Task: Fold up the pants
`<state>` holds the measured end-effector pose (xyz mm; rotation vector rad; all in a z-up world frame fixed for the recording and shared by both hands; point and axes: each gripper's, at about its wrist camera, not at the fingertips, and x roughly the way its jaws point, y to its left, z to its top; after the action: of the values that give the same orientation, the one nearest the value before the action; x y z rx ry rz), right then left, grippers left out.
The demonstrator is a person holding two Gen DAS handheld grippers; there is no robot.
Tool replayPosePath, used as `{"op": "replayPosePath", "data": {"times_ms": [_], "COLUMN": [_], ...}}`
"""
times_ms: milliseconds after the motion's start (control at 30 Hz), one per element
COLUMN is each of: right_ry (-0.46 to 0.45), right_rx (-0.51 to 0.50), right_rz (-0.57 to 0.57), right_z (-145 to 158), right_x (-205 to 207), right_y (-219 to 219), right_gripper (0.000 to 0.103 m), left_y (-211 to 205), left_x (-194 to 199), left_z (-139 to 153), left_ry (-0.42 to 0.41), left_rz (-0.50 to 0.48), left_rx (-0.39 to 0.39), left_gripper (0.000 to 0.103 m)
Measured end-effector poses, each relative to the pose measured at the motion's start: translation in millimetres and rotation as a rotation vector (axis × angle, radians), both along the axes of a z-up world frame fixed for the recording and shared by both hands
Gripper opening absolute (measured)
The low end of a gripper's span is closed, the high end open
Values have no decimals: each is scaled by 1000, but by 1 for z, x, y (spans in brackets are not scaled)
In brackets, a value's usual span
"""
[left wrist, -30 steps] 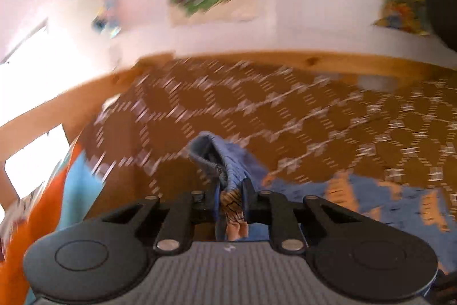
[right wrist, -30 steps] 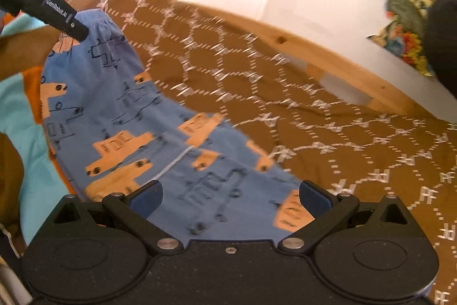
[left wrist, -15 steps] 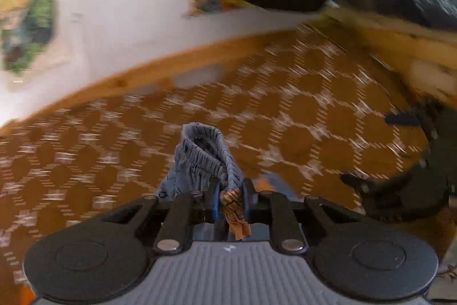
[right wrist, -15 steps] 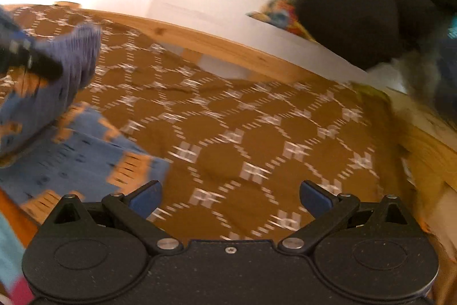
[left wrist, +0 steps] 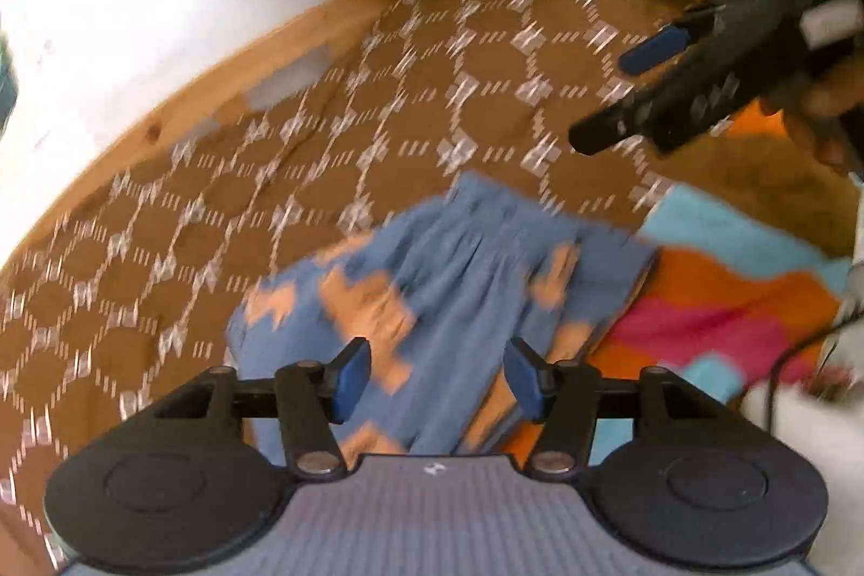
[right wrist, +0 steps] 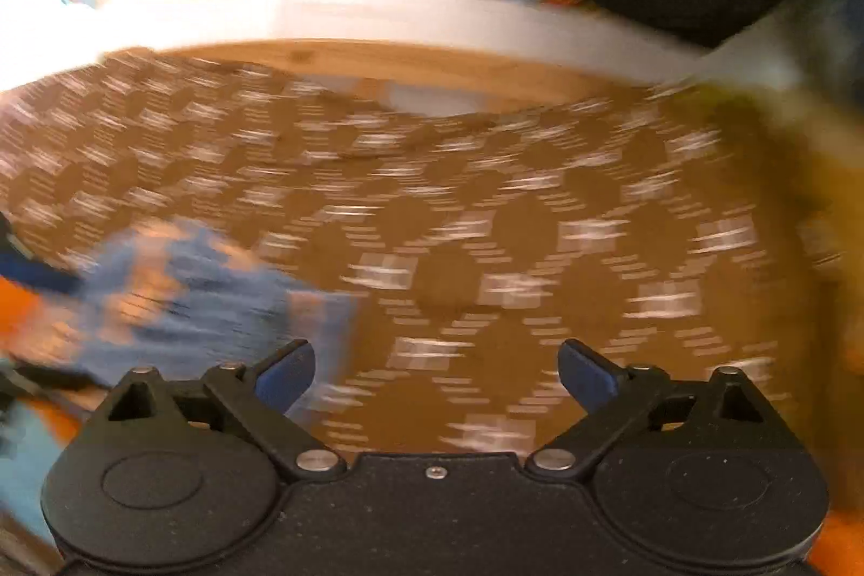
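Left tongs [left wrist: 437, 379] opening just above the blue pants [left wrist: 464, 273], pads clear of the cloth, nothing gripped. Pants lying bunched and folded over on the brown patterned bedspread [left wrist: 302, 176], one edge lapping onto a striped orange, pink and turquoise blanket [left wrist: 718, 300]. Right tongs [left wrist: 642, 90] hovering at upper right, apparently spread, though blurred. Wooden bed frame [left wrist: 178, 112] along the far edge.
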<state>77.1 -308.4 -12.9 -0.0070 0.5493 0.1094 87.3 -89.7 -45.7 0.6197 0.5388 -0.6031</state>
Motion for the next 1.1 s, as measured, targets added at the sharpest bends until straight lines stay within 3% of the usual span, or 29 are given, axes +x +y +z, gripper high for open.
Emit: {"op": "replayPosePath", "data": {"times_ms": [67, 133, 167, 267, 433, 467, 500, 567, 600, 633, 933, 1033, 1100], "right_ry": [76, 159, 180, 220, 291, 303, 315, 319, 319, 311, 237, 282, 323], "right_rx": [92, 113, 114, 169, 291, 310, 323, 345, 339, 327, 308, 271, 219], "right_rz": [78, 126, 134, 117, 75, 79, 73, 63, 52, 49, 36, 47, 45], "right_z": [-3, -8, -10, -11, -23, -25, -27, -29, -29, -28, 5, -3, -19], "right_x": [14, 25, 27, 28, 42, 45, 48, 52, 53, 52, 21, 22, 26], "right_y": [11, 25, 30, 32, 28, 28, 29, 32, 34, 36, 26, 28, 35], "right_gripper": [79, 59, 55, 54, 56, 56, 56, 41, 27, 23, 21, 22, 23], "left_y": [7, 10, 11, 11, 8, 8, 9, 10, 11, 12, 15, 8, 6], "left_x": [4, 7, 8, 3, 7, 8, 9, 12, 14, 15, -3, -4, 2], "left_z": [-6, -7, -6, -5, -14, -15, -16, -16, -16, -16, 7, -4, -10], "left_ry": [25, 49, 51, 32, 72, 79, 91, 110, 113, 115, 105, 116, 155], "left_rz": [32, 37, 19, -34, -43, -44, -42, -20, -4, 3, -67, -77, -69], "left_rx": [-21, -37, -41, -36, -24, -25, -32, -43, -45, -49, -113, -64, -29], "left_gripper": [52, 46, 45, 45, 45, 39, 27, 12, 7, 5, 2, 3, 15]}}
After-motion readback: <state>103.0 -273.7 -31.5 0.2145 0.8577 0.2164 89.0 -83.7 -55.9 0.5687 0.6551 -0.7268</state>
